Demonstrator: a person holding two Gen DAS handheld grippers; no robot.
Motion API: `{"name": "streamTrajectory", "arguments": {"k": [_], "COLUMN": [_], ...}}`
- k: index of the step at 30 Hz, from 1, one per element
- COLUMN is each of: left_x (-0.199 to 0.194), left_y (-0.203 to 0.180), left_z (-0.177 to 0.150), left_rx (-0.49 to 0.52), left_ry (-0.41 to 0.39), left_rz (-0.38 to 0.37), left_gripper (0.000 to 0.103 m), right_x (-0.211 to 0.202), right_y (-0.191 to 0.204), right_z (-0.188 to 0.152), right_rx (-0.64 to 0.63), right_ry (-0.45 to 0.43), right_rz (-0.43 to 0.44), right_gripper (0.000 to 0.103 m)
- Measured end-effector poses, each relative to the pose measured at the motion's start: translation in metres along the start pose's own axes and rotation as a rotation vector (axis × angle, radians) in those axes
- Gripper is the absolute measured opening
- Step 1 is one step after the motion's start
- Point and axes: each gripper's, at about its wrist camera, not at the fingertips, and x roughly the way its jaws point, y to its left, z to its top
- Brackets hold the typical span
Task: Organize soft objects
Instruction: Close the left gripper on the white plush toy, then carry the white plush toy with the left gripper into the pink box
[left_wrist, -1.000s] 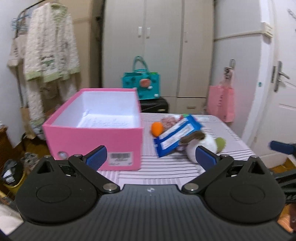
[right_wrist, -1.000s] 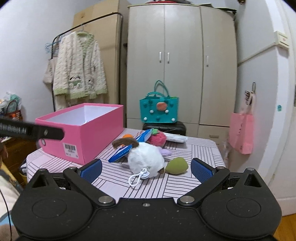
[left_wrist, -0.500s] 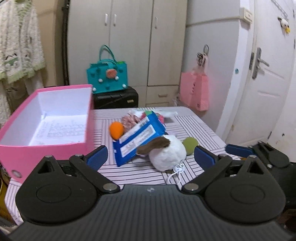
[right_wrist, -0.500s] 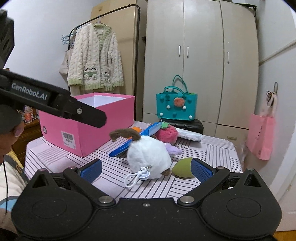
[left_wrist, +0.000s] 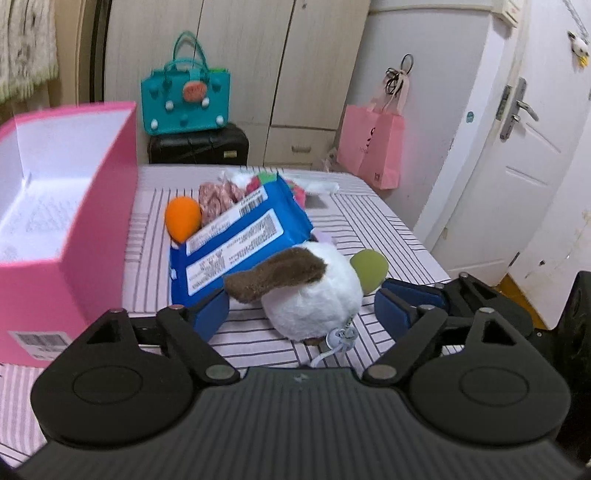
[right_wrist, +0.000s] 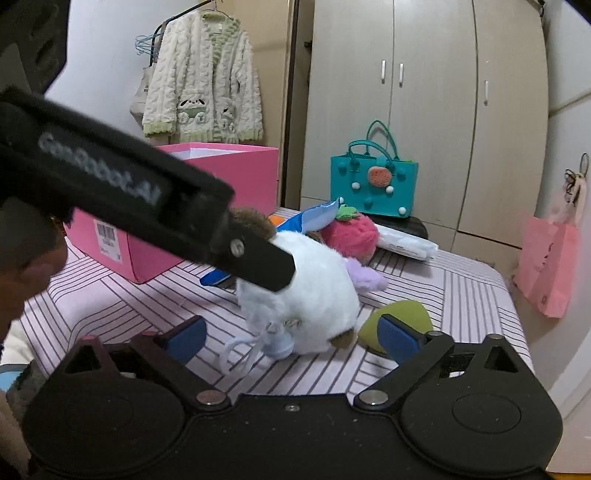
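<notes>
A white plush toy (left_wrist: 314, 291) with a brown ear lies on the striped table, between the open fingers of my left gripper (left_wrist: 303, 314). It also shows in the right wrist view (right_wrist: 314, 295), where my open right gripper (right_wrist: 291, 336) is just in front of it. A green soft egg (left_wrist: 369, 266) lies beside it, partly behind my right gripper's finger (right_wrist: 397, 338). A blue packet (left_wrist: 236, 243), an orange ball (left_wrist: 183, 218) and a pink plush strawberry (right_wrist: 351, 232) lie behind. The open pink box (left_wrist: 99, 236) stands at the left.
A teal bag (left_wrist: 186, 103) sits on a black case behind the table. A pink paper bag (left_wrist: 373, 147) hangs at the right by a white door. The left gripper's arm (right_wrist: 147, 206) crosses the right wrist view above the plush. A cardigan (right_wrist: 203, 88) hangs at the back.
My left gripper has swung right from the pink box and moved in around the white plush. My right gripper has moved closer to the plush.
</notes>
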Motion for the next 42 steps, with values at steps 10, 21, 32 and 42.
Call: {"name": "streamTrajectory", "arguments": {"k": [10, 21, 32, 42], "left_x": [0.028, 0.033, 0.022, 0.005], "left_y": [0.02, 0.02, 0.014, 0.004], "left_z": [0.001, -0.001, -0.004, 0.008], "left_rx": [-0.107, -0.16, -0.156, -0.135], "left_ry": [0.051, 0.0, -0.004, 0.057], "left_rz": [-0.076, -0.122, -0.136, -0.108], "left_gripper": [0.068, 0.053, 0.052, 0.052], "right_x": [0.018, 0.023, 0.015, 0.003], "right_y": [-0.011, -0.011, -0.011, -0.017], "right_z": [0.005, 0.01, 0.014, 0.022], "right_rx": [0.028, 0.034, 0.064, 0.082], "right_ry": [0.046, 0.025, 0.025, 0.043], "right_rz": [0.043, 0.015, 0.012, 0.069], "right_gripper": [0.081, 0.072, 0.07, 0.071]}}
